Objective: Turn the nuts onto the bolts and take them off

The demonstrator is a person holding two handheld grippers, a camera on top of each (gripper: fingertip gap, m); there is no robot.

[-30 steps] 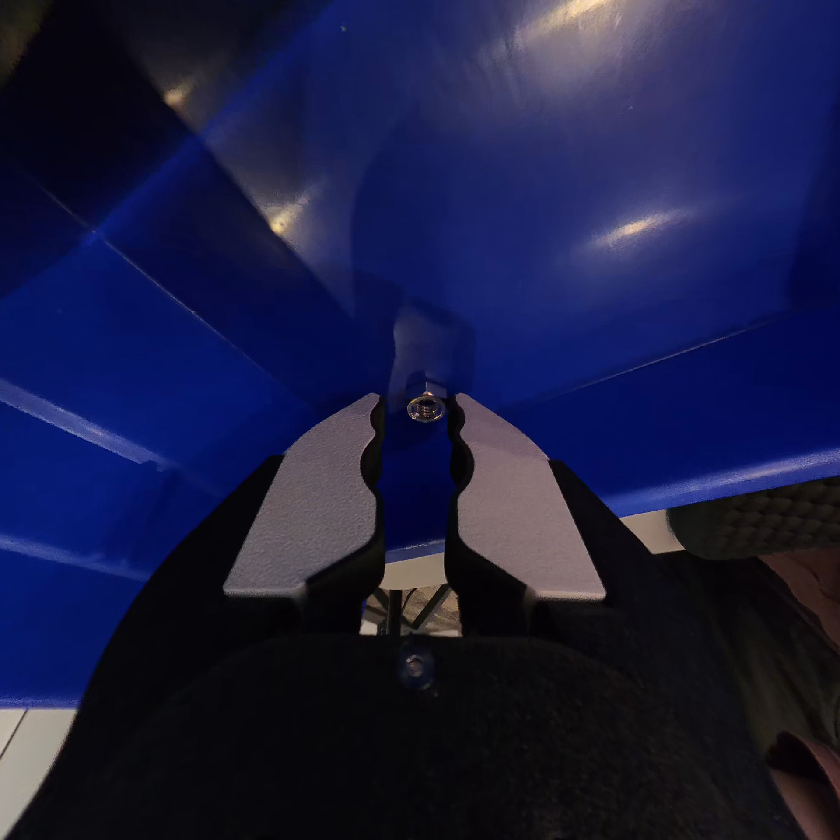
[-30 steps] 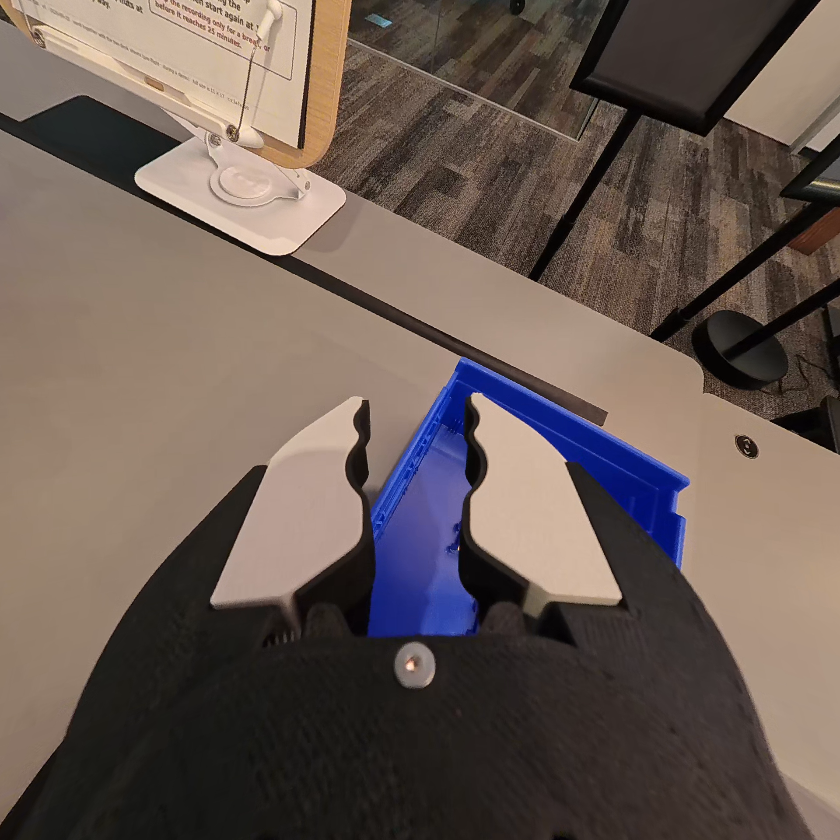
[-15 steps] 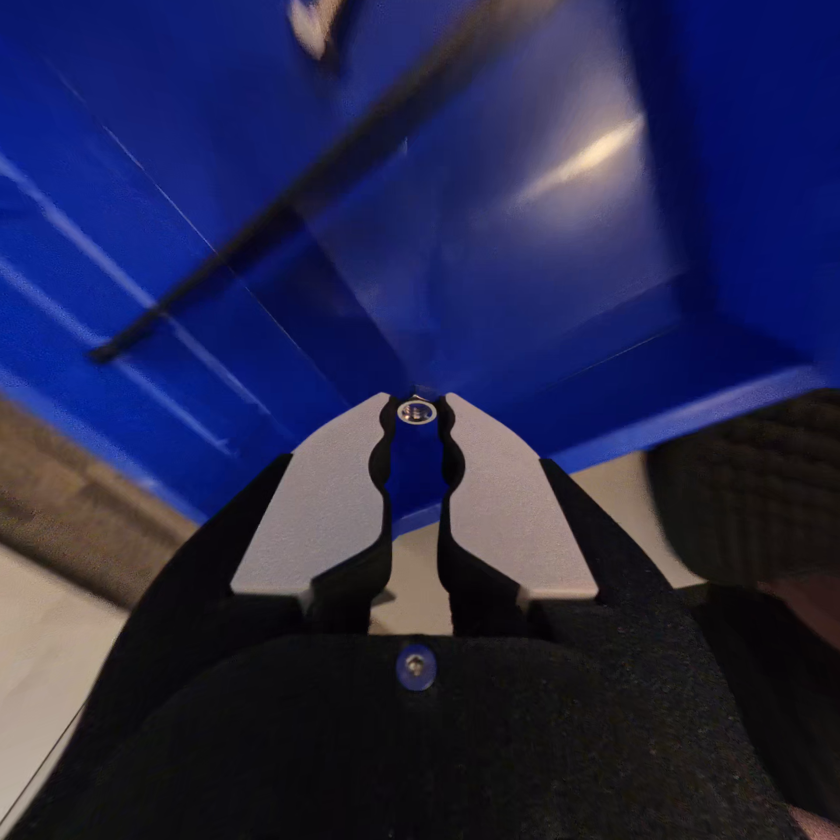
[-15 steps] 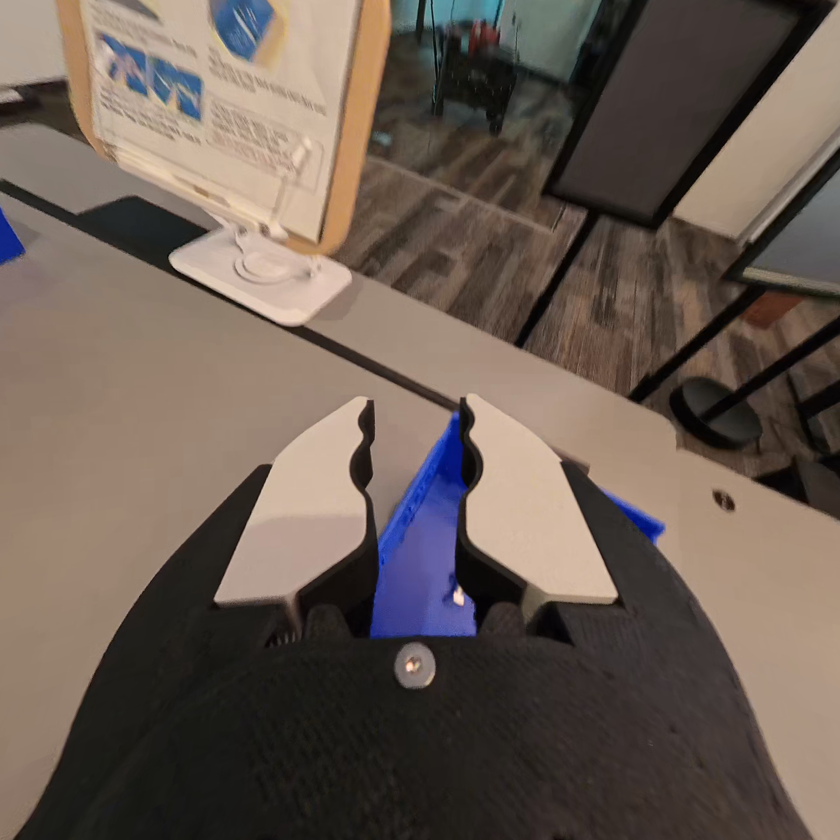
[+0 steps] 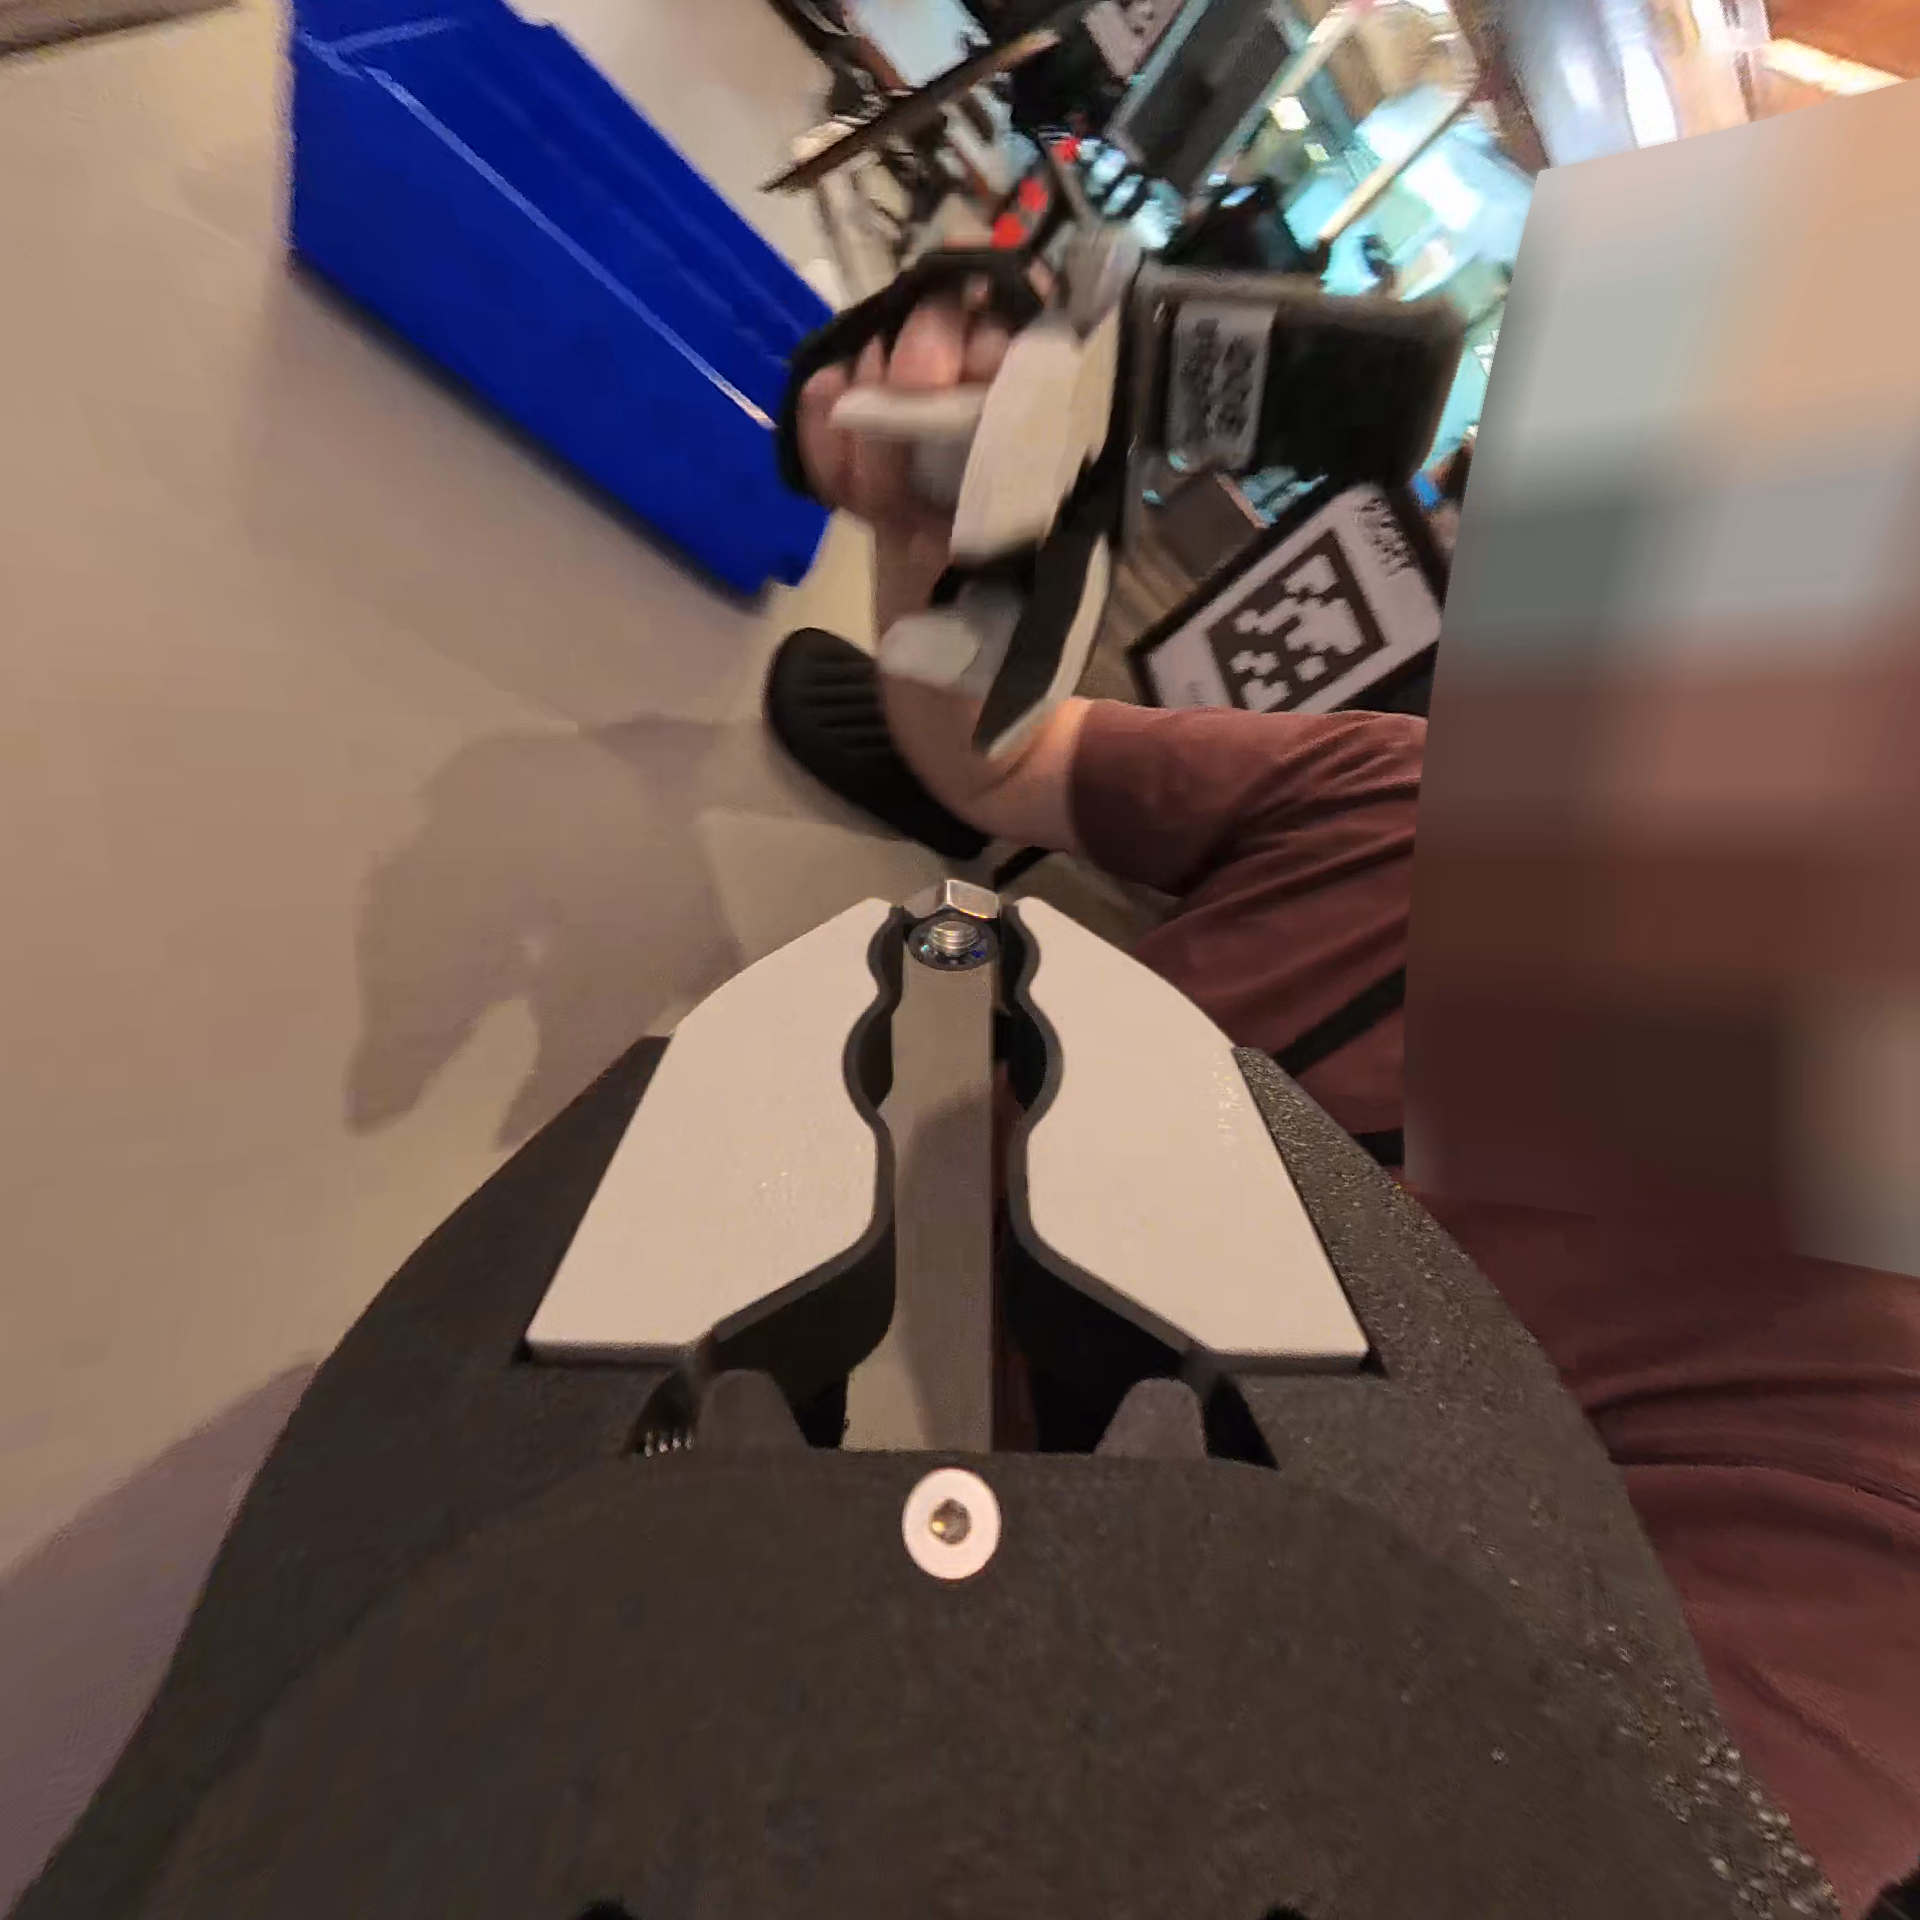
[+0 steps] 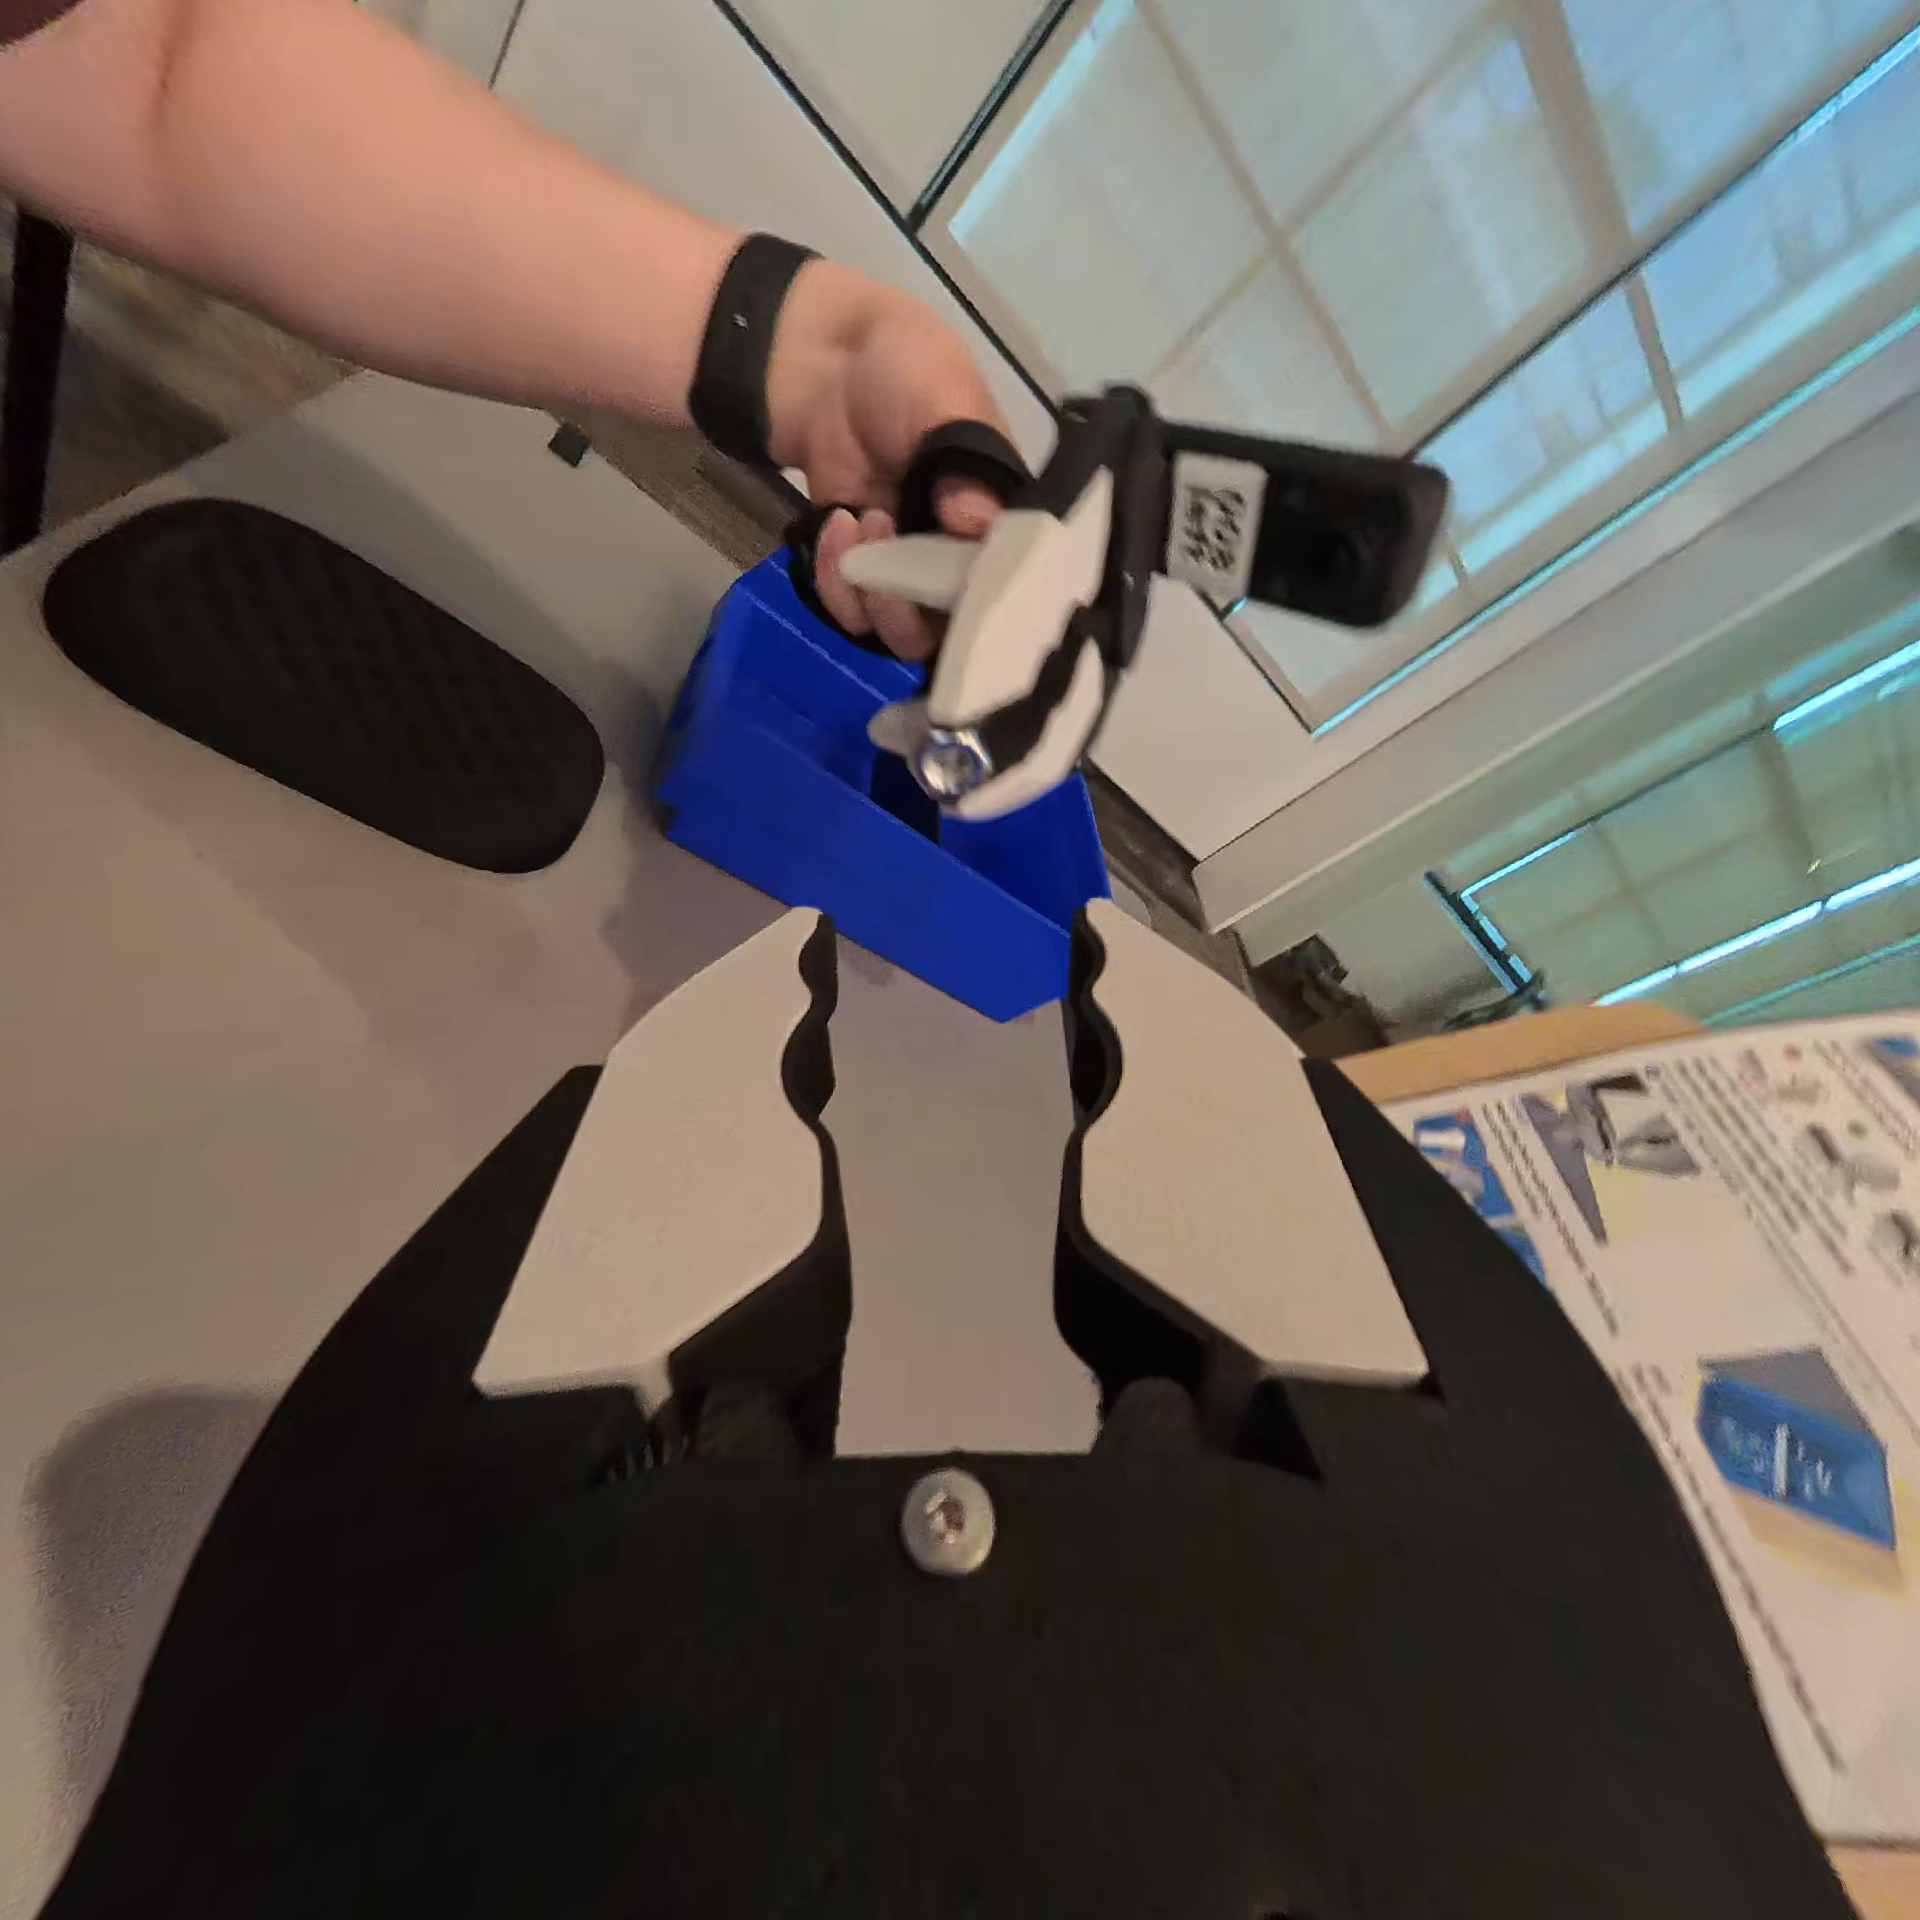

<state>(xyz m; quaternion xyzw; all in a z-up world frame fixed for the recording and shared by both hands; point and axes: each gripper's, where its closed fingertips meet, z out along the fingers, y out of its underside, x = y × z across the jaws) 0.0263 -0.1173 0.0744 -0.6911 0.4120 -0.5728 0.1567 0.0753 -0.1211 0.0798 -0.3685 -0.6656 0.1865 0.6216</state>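
My left gripper (image 5: 951, 925) is shut on a small silver hex nut (image 5: 951, 928) pinched at its fingertips and held in the air above the grey table (image 5: 260, 727). It also shows in the right wrist view (image 6: 961, 769), with the nut (image 6: 951, 767) facing my right gripper. My right gripper (image 6: 951, 945) is open and empty, pointing at the left one from a short distance. It also shows in the left wrist view (image 5: 904, 530), held in a hand. No bolt shows clearly.
A blue bin (image 6: 862, 862) stands on the table under the left gripper. Another blue bin (image 5: 540, 301) lies beyond the right gripper. A black textured pad (image 6: 312, 675) lies on the table. An instruction sheet on a stand (image 6: 1662, 1247) is at the right. Tip to tip, the grippers are about 6 cm apart.
My left gripper has come up out of the blue bin with the nut and turned toward the right one. My right gripper has swung away from its bin and opened wider.
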